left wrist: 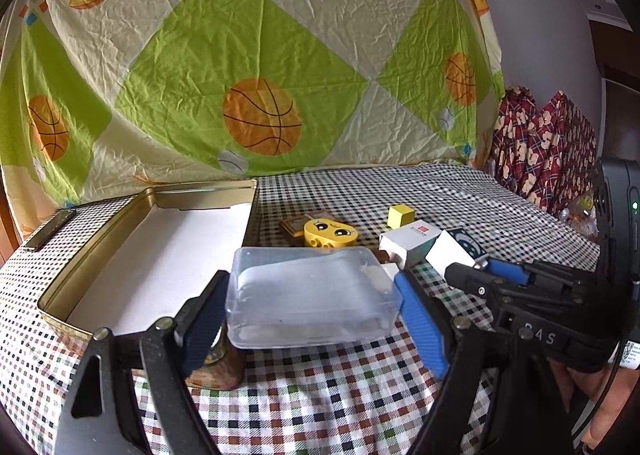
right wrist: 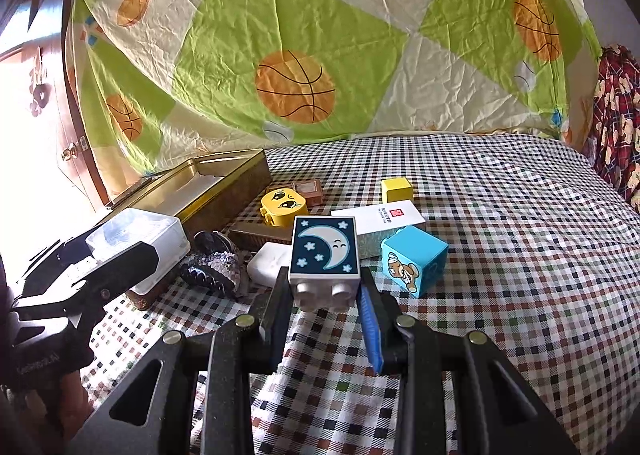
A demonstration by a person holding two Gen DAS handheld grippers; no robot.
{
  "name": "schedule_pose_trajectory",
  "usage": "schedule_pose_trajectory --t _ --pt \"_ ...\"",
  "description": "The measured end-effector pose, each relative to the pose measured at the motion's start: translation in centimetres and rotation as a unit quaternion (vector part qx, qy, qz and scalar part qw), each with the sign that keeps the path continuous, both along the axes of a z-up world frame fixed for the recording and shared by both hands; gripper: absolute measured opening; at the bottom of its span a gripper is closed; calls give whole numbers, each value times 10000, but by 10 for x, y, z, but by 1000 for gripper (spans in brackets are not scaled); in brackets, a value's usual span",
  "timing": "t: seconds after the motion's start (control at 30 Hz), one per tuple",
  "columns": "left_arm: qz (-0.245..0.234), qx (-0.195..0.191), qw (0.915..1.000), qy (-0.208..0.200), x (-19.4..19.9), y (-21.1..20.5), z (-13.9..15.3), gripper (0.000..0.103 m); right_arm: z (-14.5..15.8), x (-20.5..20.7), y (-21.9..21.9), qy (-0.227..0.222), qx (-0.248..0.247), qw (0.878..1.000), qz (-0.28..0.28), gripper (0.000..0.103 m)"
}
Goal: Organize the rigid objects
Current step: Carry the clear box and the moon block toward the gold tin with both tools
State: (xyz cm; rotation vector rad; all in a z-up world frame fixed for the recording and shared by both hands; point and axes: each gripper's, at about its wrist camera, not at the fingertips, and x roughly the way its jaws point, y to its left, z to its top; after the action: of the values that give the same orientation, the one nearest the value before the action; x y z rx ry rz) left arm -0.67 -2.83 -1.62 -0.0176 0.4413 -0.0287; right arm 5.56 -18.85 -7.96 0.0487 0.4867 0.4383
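The right gripper (right wrist: 324,307) pinched the moon block (right wrist: 324,251) by its sides, lifted above the checked bed (right wrist: 520,255); hard, light, smooth plastic, likely slippery. The left gripper (left wrist: 312,319) clamped a clear plastic box (left wrist: 312,295) beside the gold tin (left wrist: 100,251). The white carton's (right wrist: 380,219) red-logo print was unreadable.

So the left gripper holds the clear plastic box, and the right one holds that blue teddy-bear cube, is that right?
Not quite. The right gripper is shut on the moon block, as the right wrist view shows; the bear cube sits loose on the cloth beside it. The rest holds: the left gripper holds the clear plastic box.
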Motion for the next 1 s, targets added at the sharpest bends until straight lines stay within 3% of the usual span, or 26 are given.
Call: schedule_pose_trajectory --t 1.0 --pt "279 -114 9975 -634 -19 21 10 83 7 -16 8 -498 29 9986 -187 34"
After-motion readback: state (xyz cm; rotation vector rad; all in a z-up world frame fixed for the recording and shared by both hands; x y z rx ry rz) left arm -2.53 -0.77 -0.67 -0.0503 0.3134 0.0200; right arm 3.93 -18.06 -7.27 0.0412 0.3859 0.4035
